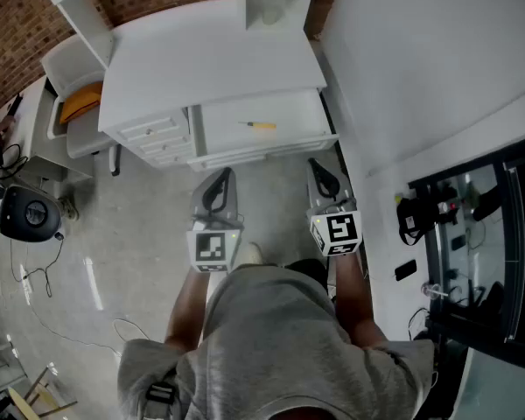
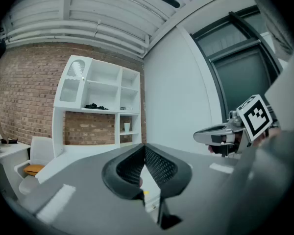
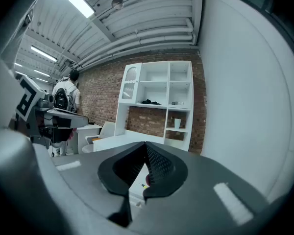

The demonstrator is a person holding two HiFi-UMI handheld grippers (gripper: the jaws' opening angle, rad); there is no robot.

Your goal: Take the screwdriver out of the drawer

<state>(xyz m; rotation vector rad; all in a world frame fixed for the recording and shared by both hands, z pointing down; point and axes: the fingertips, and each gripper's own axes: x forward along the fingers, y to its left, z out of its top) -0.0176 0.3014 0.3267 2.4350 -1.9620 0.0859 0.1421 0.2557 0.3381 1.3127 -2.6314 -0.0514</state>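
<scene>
The screwdriver (image 1: 261,126), thin with a yellow handle, lies in the open white drawer (image 1: 311,112) of a white desk (image 1: 201,51). Both grippers hover over the floor just in front of the drawer, pointing at it and apart from it. My left gripper (image 1: 225,174) is shut and holds nothing; in its own view the left gripper (image 2: 145,149) has its pads meeting at the tip. My right gripper (image 1: 316,164) is also shut and holds nothing, as the right gripper (image 3: 146,146) shows in its own view. A yellow speck of the screwdriver (image 3: 142,185) shows below its pads.
A small drawer unit (image 1: 157,138) sits left of the open drawer. A white chair with an orange cushion (image 1: 80,103) stands further left. A white wall (image 1: 420,68) runs close on the right. A black round device (image 1: 26,213) and cables lie on the floor at left. A white shelf unit (image 3: 159,102) rises behind the desk.
</scene>
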